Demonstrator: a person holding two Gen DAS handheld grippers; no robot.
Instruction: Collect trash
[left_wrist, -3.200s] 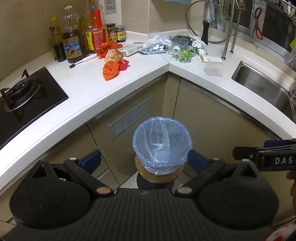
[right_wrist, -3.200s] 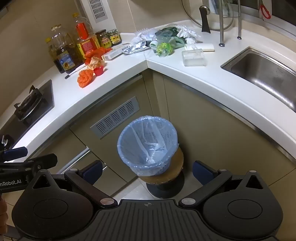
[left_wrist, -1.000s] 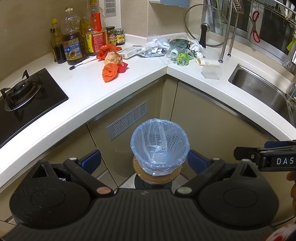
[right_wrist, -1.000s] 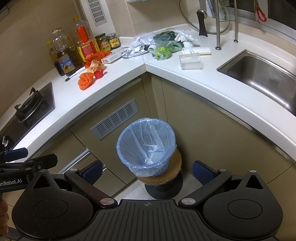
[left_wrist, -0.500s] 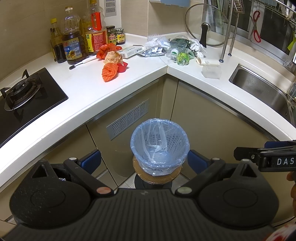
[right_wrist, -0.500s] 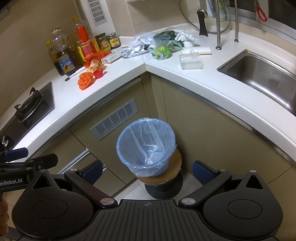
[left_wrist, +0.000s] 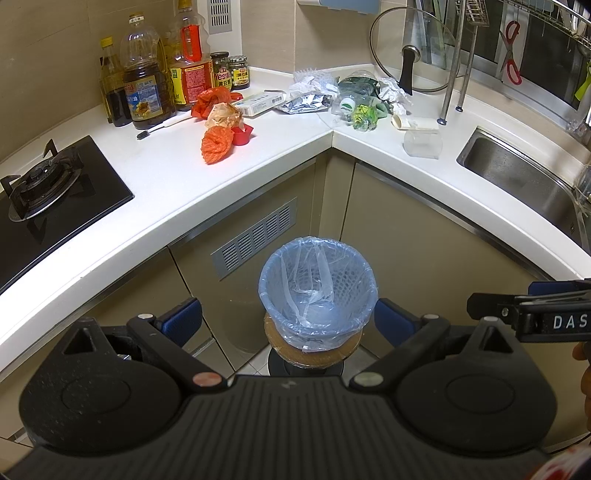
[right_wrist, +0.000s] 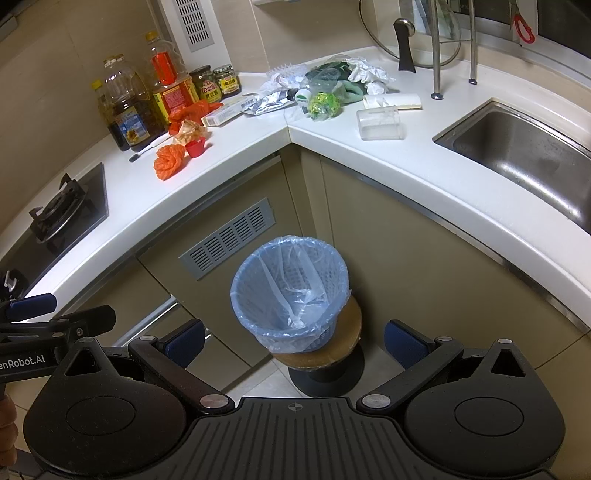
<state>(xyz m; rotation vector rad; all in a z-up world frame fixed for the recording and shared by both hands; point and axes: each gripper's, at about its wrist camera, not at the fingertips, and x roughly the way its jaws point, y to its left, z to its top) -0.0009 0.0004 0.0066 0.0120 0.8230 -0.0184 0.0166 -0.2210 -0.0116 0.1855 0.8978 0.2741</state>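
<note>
Wide-open left gripper (left_wrist: 288, 321) above lined bin (left_wrist: 317, 291); trash (left_wrist: 354, 99), perhaps wrappers, on counter (left_wrist: 166, 173).

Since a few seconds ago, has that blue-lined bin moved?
No. The bin sits on the same round stool below the cabinet vent; its small shift in frame is the cameras moving.

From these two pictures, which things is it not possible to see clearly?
- Blue-lined mesh waste basket: its bottom, both views; crumpled liner covers it.
- Steel sink: right part, both views; cut by the edge.
- Crumpled white and green trash pile: single items, both views; overlapping.
- Jar labels: too small.
</note>
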